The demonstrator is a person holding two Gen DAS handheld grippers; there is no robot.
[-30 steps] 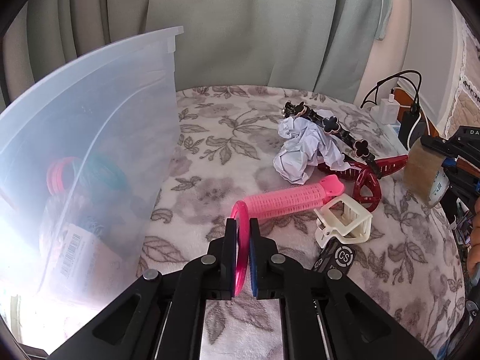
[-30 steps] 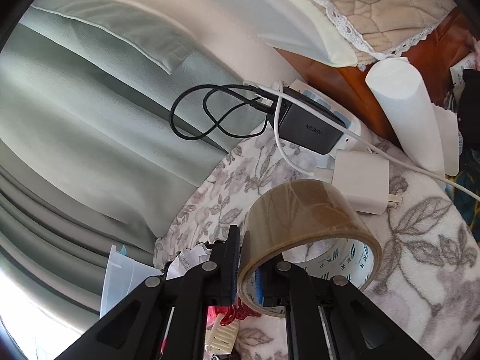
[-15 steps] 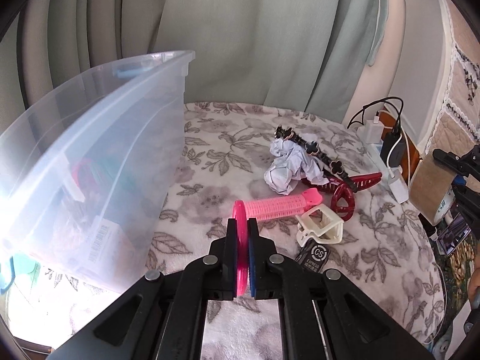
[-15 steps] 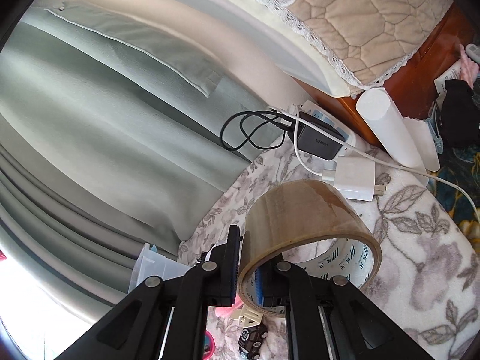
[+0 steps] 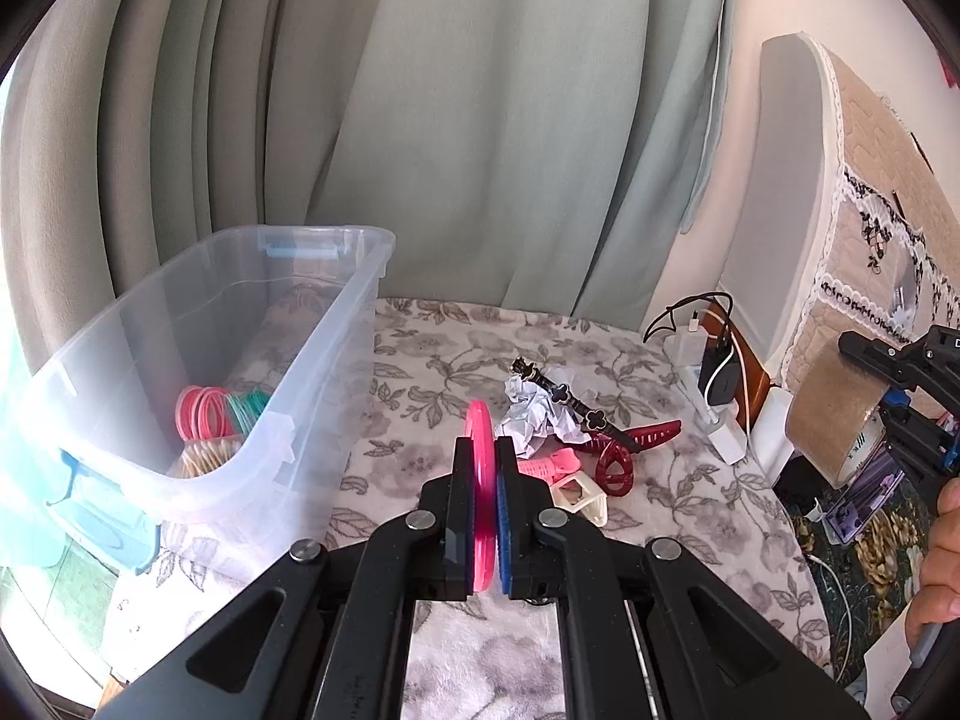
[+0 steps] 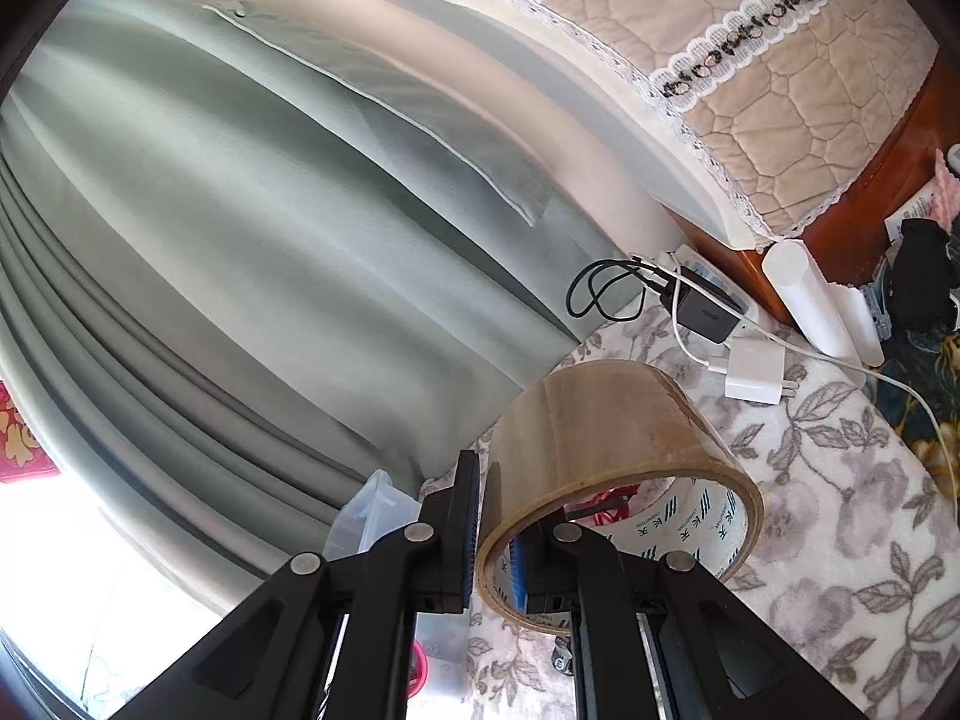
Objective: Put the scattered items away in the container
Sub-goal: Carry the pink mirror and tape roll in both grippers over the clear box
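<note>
My left gripper [image 5: 485,456] is shut on a pink ring [image 5: 479,432], held up above the floral tablecloth [image 5: 456,348]. The clear plastic container [image 5: 366,294] stands to its left, with pink and green rings [image 5: 210,414] inside. Ahead on the cloth lie crumpled white paper [image 5: 531,420], a black clover hair band [image 5: 564,396], a dark red claw clip [image 5: 618,468], a pink hair roller [image 5: 555,463] and a cream claw clip [image 5: 579,495]. My right gripper [image 6: 495,498] is shut on the wall of a brown tape roll [image 6: 600,420], raised at the right, where the left wrist view shows the tape roll [image 5: 831,420] too.
Green curtains [image 5: 480,120] hang behind the table. A black charger [image 6: 702,312], a white adapter [image 6: 753,375] and cables lie at the table's far right edge beside a white cylinder [image 6: 807,300]. A quilted cover [image 6: 780,60] drapes the furniture. A hand [image 5: 942,552] shows at the right.
Both grippers have risen. The left lifted the pink ring off the cloth, away from the roller, and now looks down into the container. The right carried the tape roll higher.
</note>
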